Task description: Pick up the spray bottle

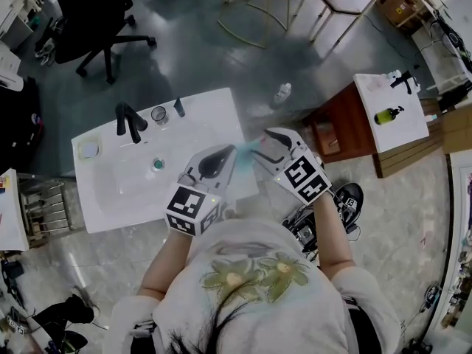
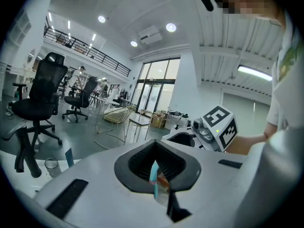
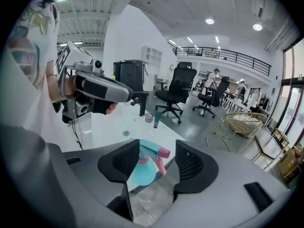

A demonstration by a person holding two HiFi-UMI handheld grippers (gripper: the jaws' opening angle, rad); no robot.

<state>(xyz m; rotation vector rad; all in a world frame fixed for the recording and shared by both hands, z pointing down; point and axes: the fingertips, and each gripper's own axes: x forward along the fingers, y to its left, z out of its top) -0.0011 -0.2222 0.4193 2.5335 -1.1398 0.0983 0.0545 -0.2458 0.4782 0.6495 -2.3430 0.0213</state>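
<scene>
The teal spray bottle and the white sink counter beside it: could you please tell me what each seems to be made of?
Teal spray bottle: probably plastic, a smooth, slightly glossy opaque body with a moulded pink trigger. White sink counter: likely glazed ceramic or a similar cast material; its seamless basin and soft sheen suggest that but cannot settle it.

1. The tabletop [image 1: 103,198] is lying at centre left of the head view, with the faucet [image 1: 129,122] and the glass [image 1: 159,114] standing side by side near its upper edge.
2. The spray bottle [image 1: 247,147] is standing at the tabletop's right edge.
3. The left gripper [image 1: 221,157] is hovering just left of the spray bottle, over the tabletop.
4. The right gripper [image 1: 267,146] is hovering just to its right, jaws parted, the spray bottle sitting between them.
5. An office chair [image 1: 96,13] is standing on the floor at upper left.
6. A small table [image 1: 402,135] is standing at the right, carrying a bottle [image 1: 389,114].
</scene>
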